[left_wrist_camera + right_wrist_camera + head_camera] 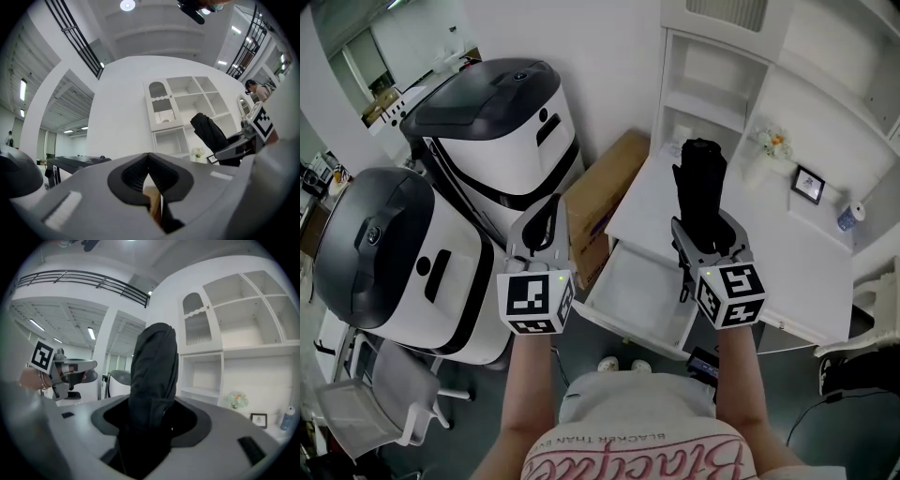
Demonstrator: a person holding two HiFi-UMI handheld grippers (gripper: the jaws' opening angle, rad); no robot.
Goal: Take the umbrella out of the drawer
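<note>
The right tongs [705,232] stand wide and grip the folded black umbrella [700,178], which sticks out ahead of them, in the air over the white desk [769,246] and its open drawer [628,281], while the left tongs [541,228] are closed on nothing.

Open drawer [642,292] juts out beside cardboard box [605,199].

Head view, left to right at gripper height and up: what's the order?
black-and-white machine → left gripper → cardboard box → umbrella, clamped in the right gripper jaws → flowers → picture frame → bottle
</note>
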